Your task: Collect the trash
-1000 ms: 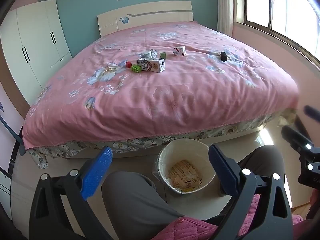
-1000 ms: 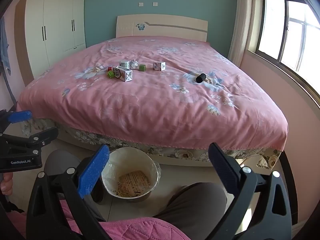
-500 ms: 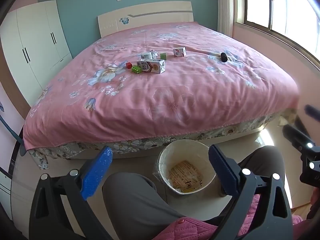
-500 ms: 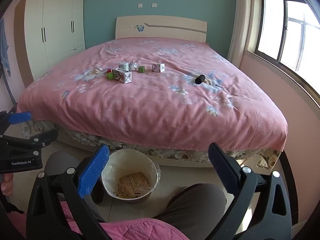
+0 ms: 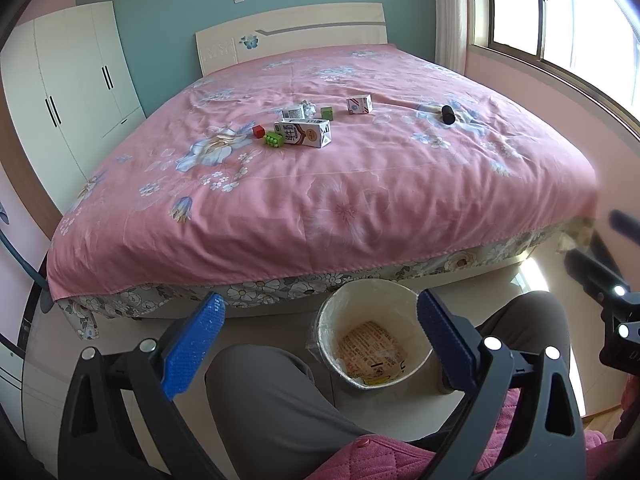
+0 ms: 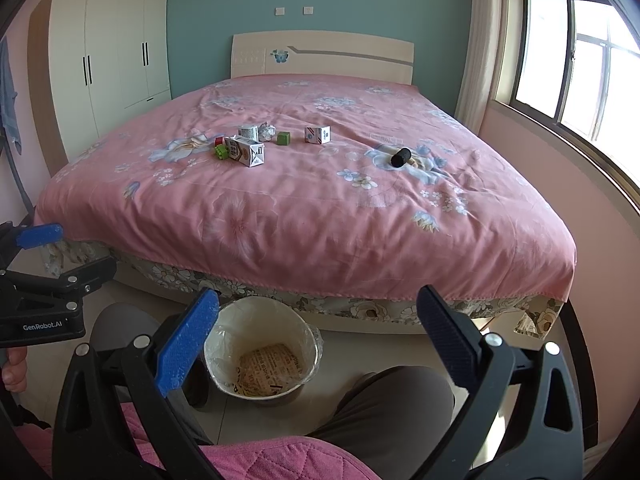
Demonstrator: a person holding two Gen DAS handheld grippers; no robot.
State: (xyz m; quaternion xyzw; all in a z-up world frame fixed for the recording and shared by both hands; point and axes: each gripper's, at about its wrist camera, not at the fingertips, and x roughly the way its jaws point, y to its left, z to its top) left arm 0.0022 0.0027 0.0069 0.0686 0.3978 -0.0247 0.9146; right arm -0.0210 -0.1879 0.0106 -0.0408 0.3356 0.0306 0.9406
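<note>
Trash lies mid-bed [image 5: 360,184] while a seated person holds both tools over a lined bin [image 6: 262,354].

The left tool [image 5: 318,338] and right tool [image 6: 318,330] hang spread wide and empty above the knees. On the pink cover: a milk carton [image 5: 305,133], two small boxes [image 5: 359,104] [image 5: 293,112], what looks like crumpled paper [image 6: 266,131], and toy blocks [image 5: 273,139].

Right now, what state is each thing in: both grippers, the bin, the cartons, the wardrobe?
left gripper: open, empty
right gripper: open, empty
bin: upright on floor, lined, printed wrapper inside
large milk carton: lying on its side on the bed
small carton: on the bed, apart
wardrobe: doors closed
</note>
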